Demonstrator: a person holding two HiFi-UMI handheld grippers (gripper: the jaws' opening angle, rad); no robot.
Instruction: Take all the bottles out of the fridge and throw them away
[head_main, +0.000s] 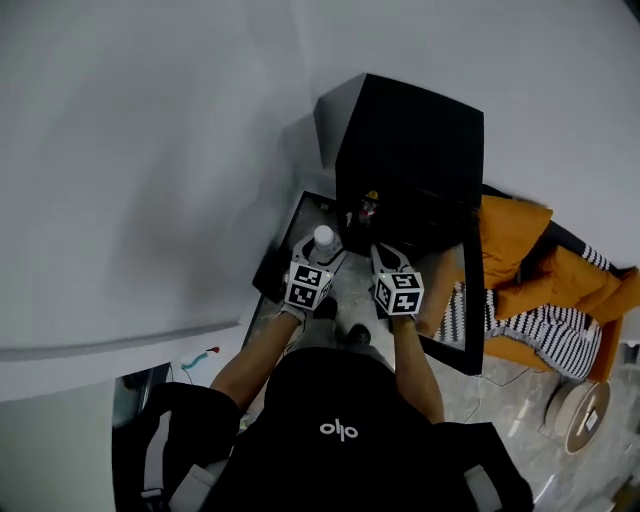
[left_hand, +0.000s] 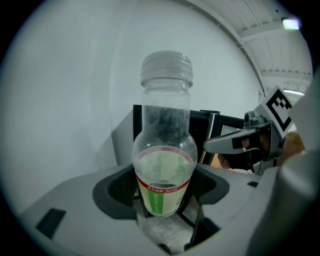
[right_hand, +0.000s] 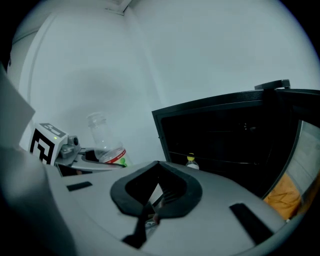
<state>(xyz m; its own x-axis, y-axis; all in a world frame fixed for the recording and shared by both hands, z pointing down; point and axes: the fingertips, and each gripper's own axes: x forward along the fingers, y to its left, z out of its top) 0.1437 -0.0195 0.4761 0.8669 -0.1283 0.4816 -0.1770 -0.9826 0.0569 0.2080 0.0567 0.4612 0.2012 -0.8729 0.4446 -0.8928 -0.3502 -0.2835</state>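
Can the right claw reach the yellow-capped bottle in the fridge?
Probably yes: the fridge stands open and nothing blocks the yellow-capped bottle from the right claw, which is shut and empty, so it must open first.

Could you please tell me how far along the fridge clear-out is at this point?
Done: the fridge stands open. In hand: the left gripper clamps a clear bottle, outside the fridge; the right gripper is shut, empty. Left: binning it, and a yellow-capped bottle inside.

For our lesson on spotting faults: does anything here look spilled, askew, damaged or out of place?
Nothing spilled or damaged. Only the fridge door stands open, with one yellow-capped bottle inside.
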